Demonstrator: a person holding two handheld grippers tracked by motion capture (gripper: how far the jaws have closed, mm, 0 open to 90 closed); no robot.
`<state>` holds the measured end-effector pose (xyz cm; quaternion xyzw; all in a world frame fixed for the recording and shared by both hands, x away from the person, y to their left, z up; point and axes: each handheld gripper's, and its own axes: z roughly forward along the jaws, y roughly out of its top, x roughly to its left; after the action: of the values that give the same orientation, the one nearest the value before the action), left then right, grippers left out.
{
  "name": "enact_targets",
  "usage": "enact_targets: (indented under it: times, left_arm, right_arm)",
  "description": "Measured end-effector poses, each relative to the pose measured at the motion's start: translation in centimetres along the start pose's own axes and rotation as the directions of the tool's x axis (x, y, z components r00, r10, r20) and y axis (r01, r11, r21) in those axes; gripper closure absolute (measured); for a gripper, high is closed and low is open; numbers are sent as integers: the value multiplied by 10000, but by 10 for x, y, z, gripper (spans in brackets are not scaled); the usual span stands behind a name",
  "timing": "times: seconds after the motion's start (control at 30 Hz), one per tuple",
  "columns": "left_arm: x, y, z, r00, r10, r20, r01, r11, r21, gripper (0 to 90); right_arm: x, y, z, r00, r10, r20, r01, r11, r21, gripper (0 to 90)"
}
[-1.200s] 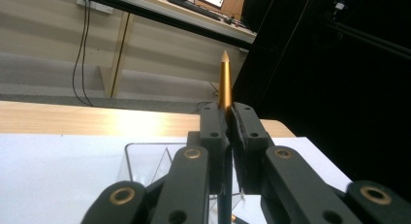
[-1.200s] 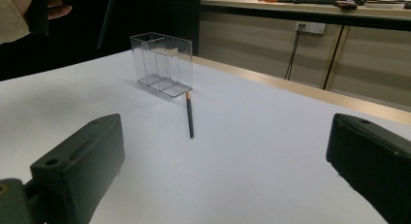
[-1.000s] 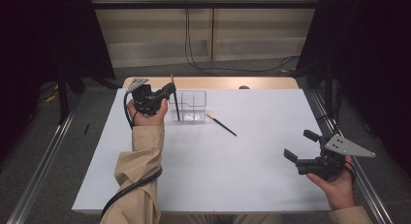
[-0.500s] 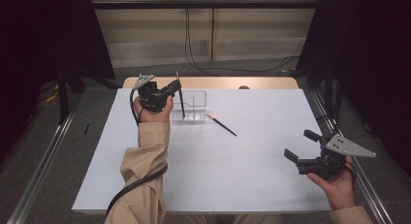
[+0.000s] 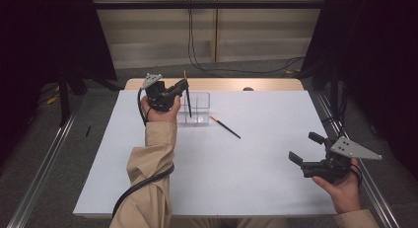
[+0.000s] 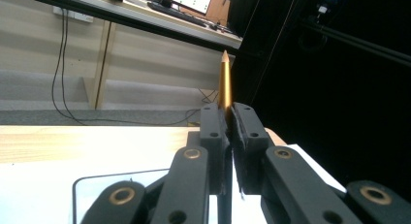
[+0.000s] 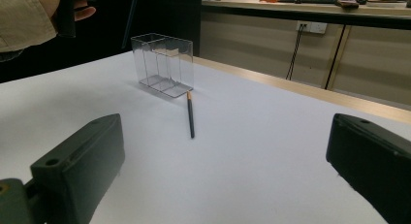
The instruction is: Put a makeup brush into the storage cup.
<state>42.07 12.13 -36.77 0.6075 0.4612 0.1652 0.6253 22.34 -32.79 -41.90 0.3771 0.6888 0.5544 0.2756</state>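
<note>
My left gripper (image 5: 183, 88) is shut on a dark pencil (image 5: 188, 97) and holds it upright. The pencil's gold end (image 6: 225, 81) sticks up above the closed jaws of the left gripper (image 6: 228, 113). Its lower end overlaps the left part of a clear divided box (image 5: 199, 108); I cannot tell whether it is inside. A second pencil (image 5: 225, 127) lies flat on the white sheet just right of the box, and it shows beside the box (image 7: 164, 64) as a dark pencil (image 7: 190, 115). My right gripper (image 5: 305, 148) hovers open near the table's front right corner, empty (image 7: 225, 132).
The white sheet (image 5: 236, 178) covers most of the table, with a wooden strip (image 5: 222, 84) along the far edge. Metal rails (image 5: 47, 164) run along both sides. Cables hang down the back wall (image 5: 192, 35).
The left gripper has carried the upright pencil a little to the right, closer over the clear box. The right gripper has stayed put.
</note>
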Motion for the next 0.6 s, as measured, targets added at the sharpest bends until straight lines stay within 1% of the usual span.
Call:
enact_targets:
  times: [0.03, 0.27, 0.37, 0.4, 0.6]
  left_arm:
    - [0, 0, 0, 10000, 82, 4, -82, 10000, 30, 843]
    - [-3, 3, 6, 10000, 11, 45, -11, 10000, -58, 842]
    - [-5, 4, 9, 10000, 79, 40, -78, 10000, -34, 842]
    - [-6, 4, 10, 10000, 75, -35, -76, 9999, -74, 842]
    - [-7, 4, 17, 9998, 184, -22, -184, 9998, -126, 842]
  right_arm:
    - [0, 0, 0, 10000, 7, -2, -7, 10000, 0, 0]
    - [0, 0, 0, 10000, 15, 15, -15, 10000, -29, 0]
    - [-1, 0, 0, 10000, 29, 35, -29, 10000, -48, 0]
    - [-1, 0, 0, 10000, 39, 24, -39, 10000, -70, 0]
    - [-2, 0, -1, 10000, 67, 32, -66, 10000, -74, 0]
